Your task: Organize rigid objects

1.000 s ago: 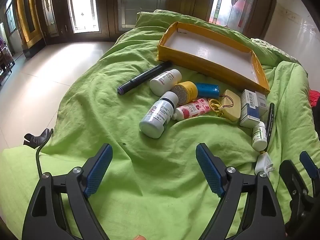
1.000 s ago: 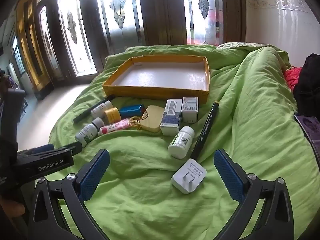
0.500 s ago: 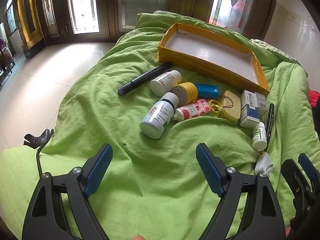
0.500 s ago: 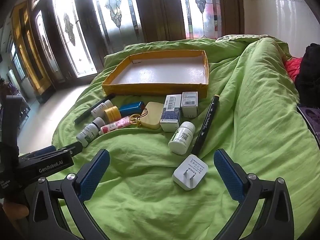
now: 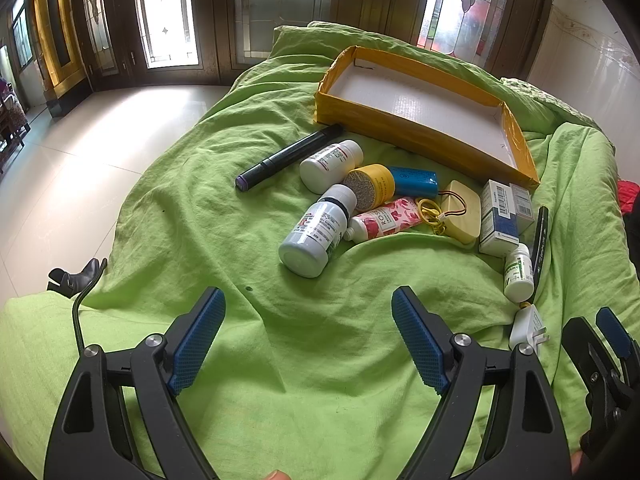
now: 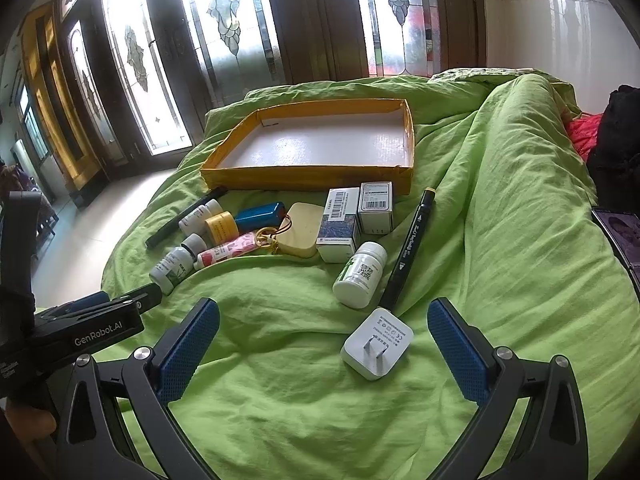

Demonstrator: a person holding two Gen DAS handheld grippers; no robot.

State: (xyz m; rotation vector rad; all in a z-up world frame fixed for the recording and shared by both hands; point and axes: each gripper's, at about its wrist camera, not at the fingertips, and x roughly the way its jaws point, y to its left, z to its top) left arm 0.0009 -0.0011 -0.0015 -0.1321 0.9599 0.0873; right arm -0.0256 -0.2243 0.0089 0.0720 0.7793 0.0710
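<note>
Nothing is in the yellow tray (image 6: 304, 174) yet; its white floor is bare, and it sits on the green bedspread (image 5: 200, 208) beyond the clutter. The step in hand looks like choosing and approaching a first piece.

Starting at the left, the left gripper (image 5: 308, 334) hangs over bare cloth with its fingers spread wide and holding nothing. Its nearest candidate is the large white bottle (image 5: 318, 232), lying on its side with its base toward the camera. A good grasp probably takes it across the body, not the cap, since the round wall may roll on soft bedding. The black marker (image 5: 288, 157) lies apart to the left with its far end at the tray wall. The smaller white bottle (image 5: 330, 164), the yellow-lidded jar (image 5: 370, 186) and the rose-print tube (image 5: 386, 218) touch one another, so pulling one could drag the rest.

Further right, the cream case (image 6: 302, 230) and the two cartons (image 6: 356, 216) stand close together just before the tray.

The right gripper (image 6: 320, 344) is likewise wide open and empty. The white plug adapter (image 6: 378, 342) lies between its fingers, prongs up. Closing on the flat sides, clear of the prongs, seems safest. The green-label bottle (image 6: 360, 274) and the long black pen (image 6: 408, 248) lie just beyond it, so a low, straight approach should avoid nudging them.
</note>
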